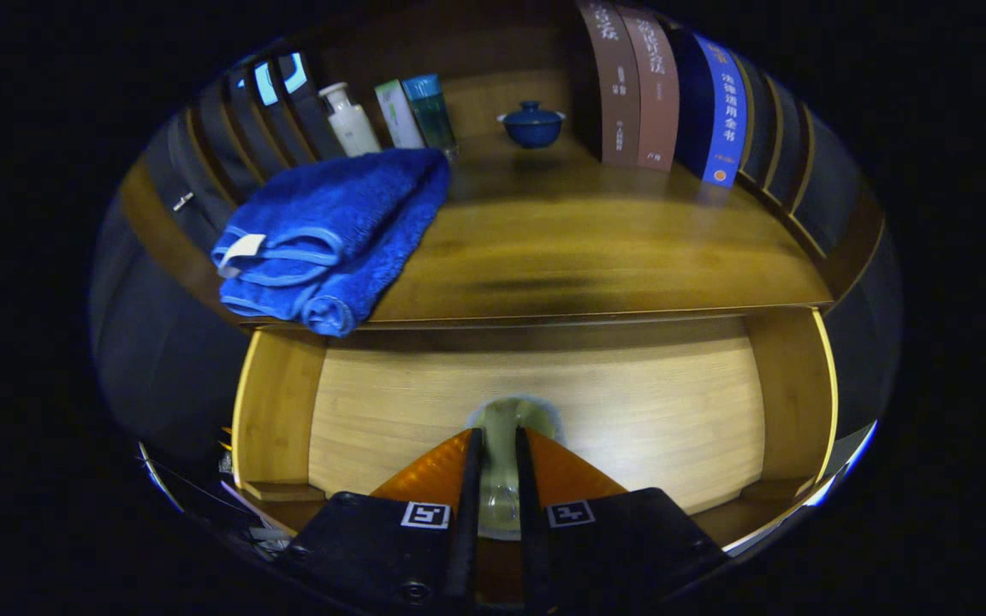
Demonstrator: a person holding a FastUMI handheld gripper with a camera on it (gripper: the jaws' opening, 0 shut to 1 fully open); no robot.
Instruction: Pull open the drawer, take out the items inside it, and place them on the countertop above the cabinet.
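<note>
A pale, glassy-looking object (500, 466) sits in the open drawer (544, 402), pinched between the gripper (498, 445) fingers, which press on both its sides. The drawer floor around it lies bare wood. On the countertop (596, 248) above, a folded blue towel (330, 235) overhangs the front edge.

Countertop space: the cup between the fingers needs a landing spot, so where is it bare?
The hand-held gripper is shut on a pale cup over the open drawer. The countertop is bare between the blue towel and the books, in front of the lidded bowl. Crowded: bottles behind the towel.
</note>
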